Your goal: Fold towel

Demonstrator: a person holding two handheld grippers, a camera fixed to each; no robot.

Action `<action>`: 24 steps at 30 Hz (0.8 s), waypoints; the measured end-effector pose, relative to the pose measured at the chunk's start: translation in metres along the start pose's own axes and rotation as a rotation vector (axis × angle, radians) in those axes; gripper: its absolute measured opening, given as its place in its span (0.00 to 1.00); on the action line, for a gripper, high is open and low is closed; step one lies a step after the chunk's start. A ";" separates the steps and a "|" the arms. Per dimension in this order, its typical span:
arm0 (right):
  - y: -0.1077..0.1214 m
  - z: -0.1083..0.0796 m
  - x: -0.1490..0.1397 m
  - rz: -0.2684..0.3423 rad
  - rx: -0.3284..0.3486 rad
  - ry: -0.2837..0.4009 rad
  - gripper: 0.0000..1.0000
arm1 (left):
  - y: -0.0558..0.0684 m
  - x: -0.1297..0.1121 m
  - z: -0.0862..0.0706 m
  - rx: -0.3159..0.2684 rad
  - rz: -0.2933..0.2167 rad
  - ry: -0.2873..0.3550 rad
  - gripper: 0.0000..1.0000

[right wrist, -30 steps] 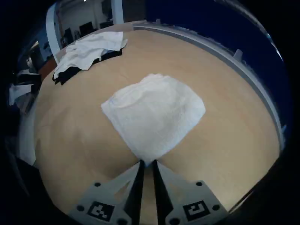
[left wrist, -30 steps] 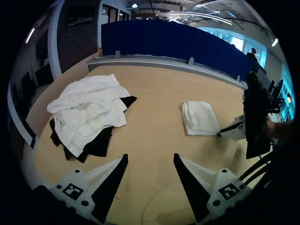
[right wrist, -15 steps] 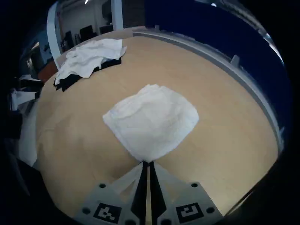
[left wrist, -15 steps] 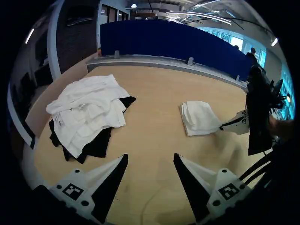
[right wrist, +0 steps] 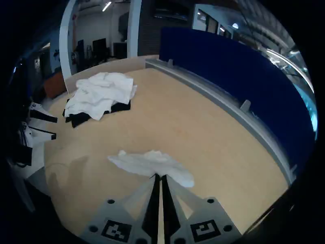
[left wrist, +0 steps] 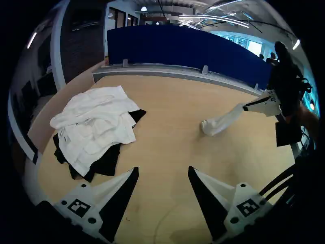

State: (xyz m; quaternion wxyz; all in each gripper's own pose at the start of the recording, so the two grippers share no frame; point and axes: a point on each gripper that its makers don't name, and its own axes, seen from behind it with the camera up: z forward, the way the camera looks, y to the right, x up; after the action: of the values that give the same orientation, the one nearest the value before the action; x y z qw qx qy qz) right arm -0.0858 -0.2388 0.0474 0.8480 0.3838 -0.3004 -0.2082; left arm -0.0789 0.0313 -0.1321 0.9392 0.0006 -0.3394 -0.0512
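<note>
You are clamping the white cloth towel (right wrist: 151, 162) in the right hand-held gripper (right wrist: 158, 177); the left hand-held gripper (left wrist: 162, 168) is gaping empty, a white-and-black cloth heap (left wrist: 92, 124) lying at its ten o'clock.

The wooden table (left wrist: 170, 101) lies bare across its middle and near edge. A heap of white and black cloths (left wrist: 93, 126) blocks the left edge. A blue partition (left wrist: 183, 44) walls off the far edge. A lifted towel (left wrist: 221, 121) trails near the right edge.
</note>
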 end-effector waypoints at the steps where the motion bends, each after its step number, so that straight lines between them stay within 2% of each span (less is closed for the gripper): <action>1: 0.001 -0.003 0.004 -0.009 -0.001 0.005 0.03 | 0.000 0.000 0.000 -0.001 0.001 0.002 0.90; 6: 0.006 -0.013 0.021 -0.039 -0.006 0.025 0.03 | 0.003 0.003 -0.002 -0.006 0.007 0.009 0.90; 12: 0.013 -0.023 0.035 -0.032 -0.009 0.045 0.03 | 0.007 0.004 -0.004 -0.012 0.009 0.011 0.90; 24: 0.025 -0.043 0.032 -0.022 -0.021 0.050 0.03 | 0.011 0.007 -0.006 -0.020 0.007 0.018 0.90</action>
State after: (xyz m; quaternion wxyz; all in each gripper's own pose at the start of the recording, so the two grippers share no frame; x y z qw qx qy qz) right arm -0.0306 -0.2197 0.0556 0.8571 0.3830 -0.2726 -0.2108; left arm -0.0686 0.0414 -0.1312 0.9424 -0.0096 -0.3302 -0.0514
